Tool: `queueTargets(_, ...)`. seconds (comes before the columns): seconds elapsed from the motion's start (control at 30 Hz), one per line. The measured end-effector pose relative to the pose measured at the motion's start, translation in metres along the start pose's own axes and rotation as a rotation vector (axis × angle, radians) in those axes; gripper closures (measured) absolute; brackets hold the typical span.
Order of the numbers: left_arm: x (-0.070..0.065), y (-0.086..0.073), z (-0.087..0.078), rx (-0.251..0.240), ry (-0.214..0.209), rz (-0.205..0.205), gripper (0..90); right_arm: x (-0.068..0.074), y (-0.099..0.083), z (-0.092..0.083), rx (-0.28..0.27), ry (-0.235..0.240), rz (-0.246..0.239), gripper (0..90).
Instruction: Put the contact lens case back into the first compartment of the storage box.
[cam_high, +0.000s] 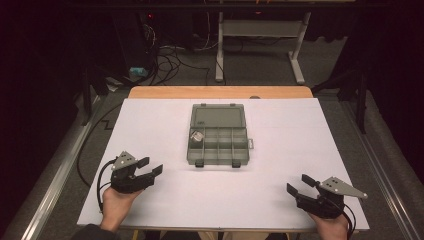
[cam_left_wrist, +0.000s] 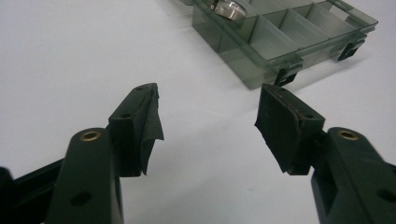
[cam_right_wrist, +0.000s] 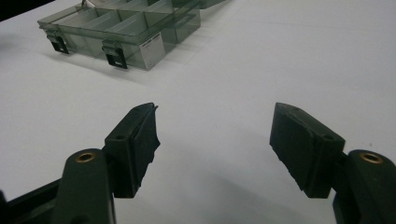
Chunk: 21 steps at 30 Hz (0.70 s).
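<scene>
A smoky see-through compartment box (cam_high: 218, 145) lies open mid-table, its lid flat behind it. A small shiny metal piece (cam_high: 198, 136) rests in a left compartment. My left gripper (cam_high: 151, 166) is open at the near left, empty, aimed toward the box. Along its jaws, the left gripper (cam_left_wrist: 208, 107) has the box (cam_left_wrist: 280, 42) and the metal piece (cam_left_wrist: 229, 8) ahead to the right, well apart. My right gripper (cam_high: 298, 184) is open at the near right, nothing between its pads. From the right gripper (cam_right_wrist: 215, 126), the box (cam_right_wrist: 121, 30) sits far off at upper left.
A white sheet (cam_high: 280, 165) covers the table, with a wooden edge (cam_high: 220, 92) showing at the back. Beyond stand a white desk frame (cam_high: 260, 45) and floor cables (cam_high: 170, 60). Metal rails (cam_high: 60, 175) run along both sides.
</scene>
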<state>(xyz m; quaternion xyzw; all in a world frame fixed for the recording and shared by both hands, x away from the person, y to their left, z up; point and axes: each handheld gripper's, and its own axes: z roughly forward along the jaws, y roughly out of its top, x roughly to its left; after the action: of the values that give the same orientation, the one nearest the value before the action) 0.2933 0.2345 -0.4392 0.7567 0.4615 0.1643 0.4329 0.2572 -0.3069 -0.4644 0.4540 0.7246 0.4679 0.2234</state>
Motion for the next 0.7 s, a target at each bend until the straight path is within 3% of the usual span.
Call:
queueTargets(0.4, 0.004, -0.025, -0.01, 0.01, 0.025, -0.022, 37.8, -0.001, 0.0, 0.0, 0.002, -0.014, 0.007, 32.4)
queueTargets(0.53, 0.008, -0.028, -0.014, -0.001, 0.015, -0.062, 37.5, -0.001, 0.0, -0.001, -0.006, -0.02, 0.006, 32.5)
queueTargets(0.7, 0.008, -0.029, -0.017, -0.012, 0.012, -0.068, 37.5, -0.001, 0.0, 0.0, 0.001, -0.021, 0.005, 32.5)
